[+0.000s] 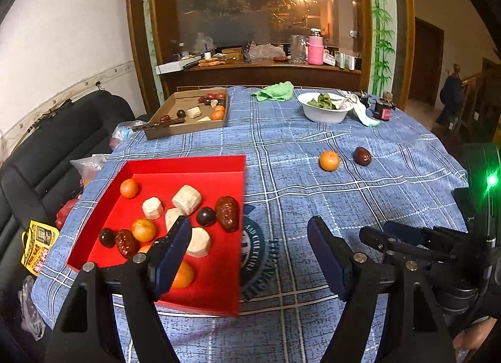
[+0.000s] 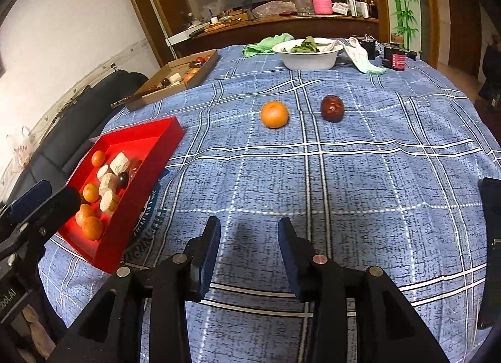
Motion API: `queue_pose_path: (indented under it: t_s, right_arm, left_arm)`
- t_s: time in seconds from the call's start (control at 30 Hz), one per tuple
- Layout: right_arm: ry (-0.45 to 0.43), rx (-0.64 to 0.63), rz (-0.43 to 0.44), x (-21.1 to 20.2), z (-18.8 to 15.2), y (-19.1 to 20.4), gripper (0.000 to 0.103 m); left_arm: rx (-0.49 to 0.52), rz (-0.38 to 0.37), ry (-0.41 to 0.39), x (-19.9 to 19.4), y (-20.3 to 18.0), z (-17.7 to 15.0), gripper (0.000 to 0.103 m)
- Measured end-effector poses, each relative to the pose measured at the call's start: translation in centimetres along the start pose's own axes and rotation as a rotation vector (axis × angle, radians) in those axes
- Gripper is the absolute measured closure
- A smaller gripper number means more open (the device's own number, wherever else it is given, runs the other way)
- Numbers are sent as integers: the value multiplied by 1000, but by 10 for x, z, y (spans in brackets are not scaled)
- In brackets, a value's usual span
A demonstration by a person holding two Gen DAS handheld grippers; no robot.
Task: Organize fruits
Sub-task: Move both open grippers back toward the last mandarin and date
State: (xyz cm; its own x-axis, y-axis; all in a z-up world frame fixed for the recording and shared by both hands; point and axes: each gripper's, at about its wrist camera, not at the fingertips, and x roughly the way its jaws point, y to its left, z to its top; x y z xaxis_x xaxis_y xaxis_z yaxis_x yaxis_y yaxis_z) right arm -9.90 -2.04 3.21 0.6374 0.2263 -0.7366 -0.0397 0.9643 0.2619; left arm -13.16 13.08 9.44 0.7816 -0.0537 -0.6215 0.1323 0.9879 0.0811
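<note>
Far left, sitting on the blue cloth (image 2: 344,175): red tray (image 2: 137,206), already holding oranges, white chunks, dark dates and a dark round fruit. Hanging just over the tray's near right corner: left gripper (image 1: 250,244), jaws wide apart, holding nothing, one finger (image 1: 172,247) hiding part of the fruit in the left view.

Next, in the middle: right gripper (image 2: 249,253), jaws partly open, gripping nothing, pointing down at bare cloth. Lying straight ahead of those fingers and well apart from them: loose orange (image 2: 274,114). Sitting near it on its right, not touching: loose date (image 2: 332,108), standing a bit upright with its long way going up and away. Looking like the two fruits left to move, both out on open cloth, right of the tray and nearer the right gripper than the left.

Probably reaching forward next with the right gripper, jaws opening wider for the round orange. Nothing blocking the way there.

Farther back, left to right: brown box (image 2: 175,81) with more fruit, green rag (image 2: 266,43), white bowl (image 2: 308,58) of greens, small dark jar (image 2: 395,59). All staying well behind the two fruits.
</note>
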Motion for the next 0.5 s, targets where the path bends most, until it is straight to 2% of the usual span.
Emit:
queue_pose_path:
  t_s: [0.5]
  right_arm:
    - [14, 32, -8, 7, 1, -23, 61]
  left_arm:
    - [50, -17, 39, 16, -24, 1, 27]
